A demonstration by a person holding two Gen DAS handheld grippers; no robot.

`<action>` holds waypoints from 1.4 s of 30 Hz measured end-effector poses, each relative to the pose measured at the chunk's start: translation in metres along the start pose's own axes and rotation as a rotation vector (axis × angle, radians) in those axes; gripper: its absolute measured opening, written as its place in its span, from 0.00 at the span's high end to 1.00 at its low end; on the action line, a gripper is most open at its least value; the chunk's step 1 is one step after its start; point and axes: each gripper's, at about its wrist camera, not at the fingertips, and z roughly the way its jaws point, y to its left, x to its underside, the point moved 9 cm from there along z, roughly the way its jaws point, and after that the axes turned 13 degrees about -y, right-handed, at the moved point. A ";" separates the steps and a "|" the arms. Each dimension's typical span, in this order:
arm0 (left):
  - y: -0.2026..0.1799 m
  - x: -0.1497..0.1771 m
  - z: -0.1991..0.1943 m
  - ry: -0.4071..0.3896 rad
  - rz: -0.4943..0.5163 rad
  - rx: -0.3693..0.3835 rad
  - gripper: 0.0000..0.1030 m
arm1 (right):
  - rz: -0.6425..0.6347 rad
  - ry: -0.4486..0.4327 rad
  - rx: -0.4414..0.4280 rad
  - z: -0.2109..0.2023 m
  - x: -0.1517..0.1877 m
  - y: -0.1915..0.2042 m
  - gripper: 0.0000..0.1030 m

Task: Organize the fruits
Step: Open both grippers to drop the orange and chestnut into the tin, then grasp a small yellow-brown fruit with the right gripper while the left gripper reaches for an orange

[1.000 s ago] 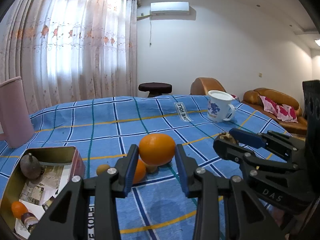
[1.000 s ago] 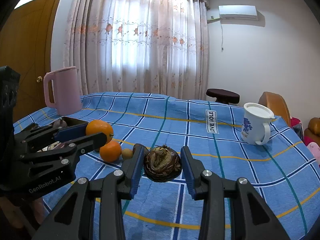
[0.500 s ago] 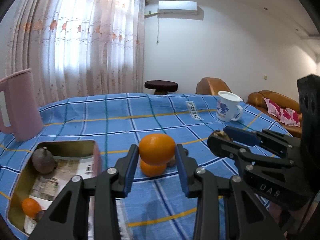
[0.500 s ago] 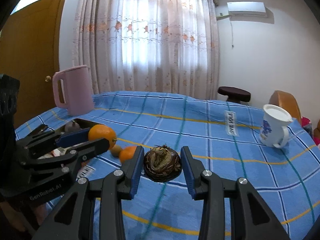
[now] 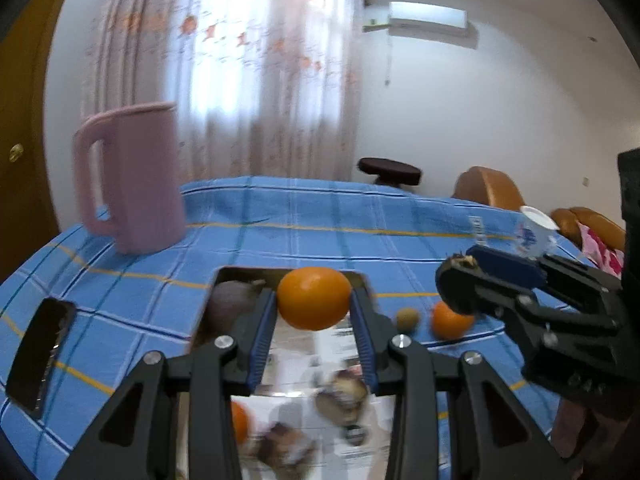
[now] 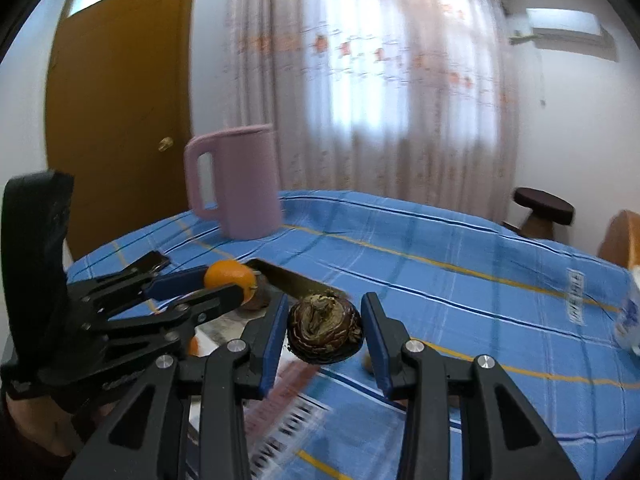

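Observation:
My left gripper [image 5: 314,314] is shut on a large orange [image 5: 314,298] and holds it over the open box [image 5: 360,280], which holds several fruits: a dark round one [image 5: 228,304], a small orange [image 5: 239,420] and a brown one [image 5: 340,394]. My right gripper [image 6: 325,330] is shut on a dark brown scaly fruit [image 6: 325,330], just right of the box [image 6: 296,280]. It also shows in the left wrist view [image 5: 464,284]. An orange [image 5: 450,322] and a small brownish fruit [image 5: 408,317] lie on the cloth right of the box.
A pink jug [image 5: 136,180] stands behind the box on the blue checked tablecloth [image 5: 320,216]. A black phone [image 5: 40,352] lies at the left. A white mug [image 5: 534,232] stands far right. A stool and sofas are beyond the table.
Both grippers have swung left with their fruits. The left one now holds the orange over the box; the right one has come up beside the box.

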 end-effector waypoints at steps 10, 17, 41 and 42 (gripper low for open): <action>0.049 0.019 0.007 0.061 -0.037 -0.059 0.62 | -0.052 0.104 -0.095 0.049 0.029 0.053 0.61; 0.060 0.023 0.009 0.081 -0.040 -0.085 0.59 | -0.049 0.165 -0.136 0.060 0.043 0.064 0.61; -0.046 0.011 0.011 0.042 0.058 0.049 0.18 | 0.028 0.154 0.219 -0.013 0.050 -0.100 0.44; -0.045 0.009 0.011 0.037 0.056 0.042 0.15 | 0.036 0.168 0.204 -0.006 0.052 -0.098 0.44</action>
